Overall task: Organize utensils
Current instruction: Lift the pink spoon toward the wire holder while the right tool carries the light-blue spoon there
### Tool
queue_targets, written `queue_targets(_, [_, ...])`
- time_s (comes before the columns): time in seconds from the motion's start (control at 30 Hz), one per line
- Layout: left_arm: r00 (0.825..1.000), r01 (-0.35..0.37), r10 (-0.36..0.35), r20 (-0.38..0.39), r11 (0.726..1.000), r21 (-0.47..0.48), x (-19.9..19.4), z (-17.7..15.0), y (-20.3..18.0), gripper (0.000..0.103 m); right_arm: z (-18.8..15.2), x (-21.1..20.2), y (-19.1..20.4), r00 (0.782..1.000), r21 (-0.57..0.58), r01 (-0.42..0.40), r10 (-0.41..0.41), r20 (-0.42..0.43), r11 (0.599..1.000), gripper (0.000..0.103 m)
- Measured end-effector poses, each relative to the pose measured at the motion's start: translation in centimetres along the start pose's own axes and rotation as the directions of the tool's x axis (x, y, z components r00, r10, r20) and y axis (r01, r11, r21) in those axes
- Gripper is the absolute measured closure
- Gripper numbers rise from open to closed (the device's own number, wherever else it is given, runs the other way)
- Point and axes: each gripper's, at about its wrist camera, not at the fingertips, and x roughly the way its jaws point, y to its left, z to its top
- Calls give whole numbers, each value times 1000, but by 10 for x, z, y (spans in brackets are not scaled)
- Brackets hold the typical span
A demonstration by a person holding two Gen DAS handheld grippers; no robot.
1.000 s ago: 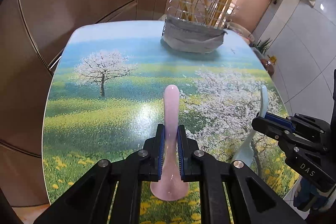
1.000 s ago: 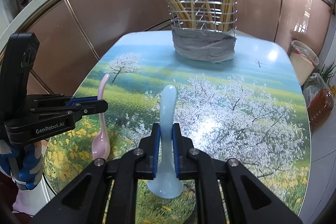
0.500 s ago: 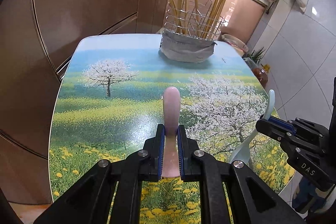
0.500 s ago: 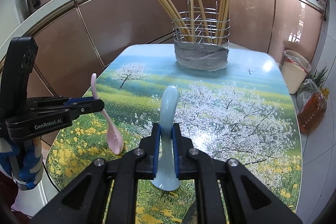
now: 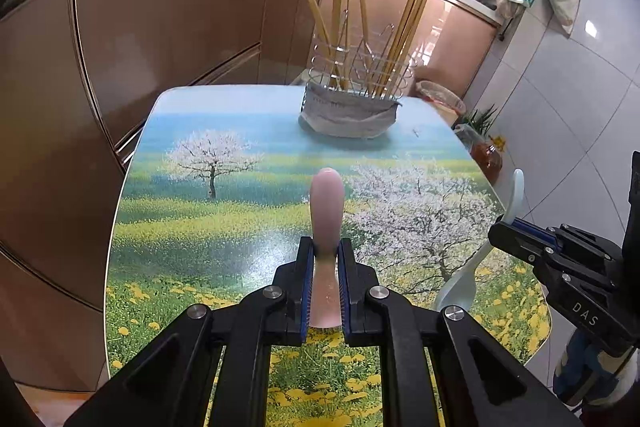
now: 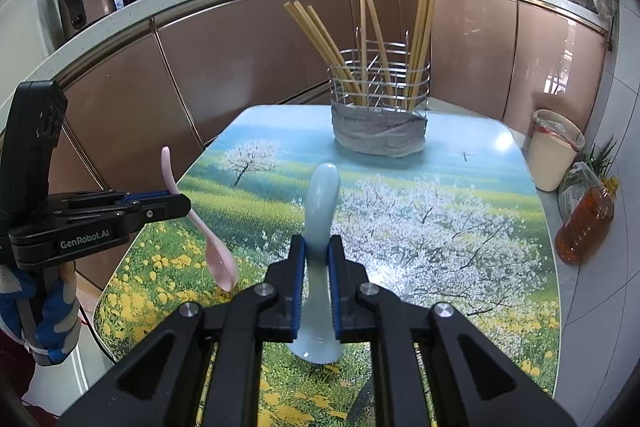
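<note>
A: What does the left gripper (image 5: 325, 281) hold?

B: Its jaws are clenched on the handle of a pale pink ceramic spoon (image 5: 327, 223), which is lifted clear of the desk (image 5: 192, 227) with the flowering-tree landscape print. In the right wrist view the pink bowl hangs below the jaws, handle tip upward.

A: And the right gripper (image 6: 317, 281)?

B: Its jaws grasp a light blue ceramic spoon (image 6: 320, 203) by the handle, bowl nearest the camera, above the desk.

A: Where is the holder?

B: The wire utensil basket (image 6: 380, 83), its base wrapped in grey cloth, stands at the far end of the desk with bamboo chopsticks (image 6: 320, 31) upright inside. Both spoons are well apart from it.
</note>
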Motion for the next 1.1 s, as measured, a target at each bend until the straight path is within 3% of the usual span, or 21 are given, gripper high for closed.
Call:
queue_targets(0.63, [994,85,-85,74,996,11,-39,58,-22,92,52,-26,-11,996,-9,21,-20,87,1000,93])
queue_targets(1.1, [984,102,-108,142,994,47,-38,155,-37,92,140,-22,-42,984,-16,54,-50,169,998,93])
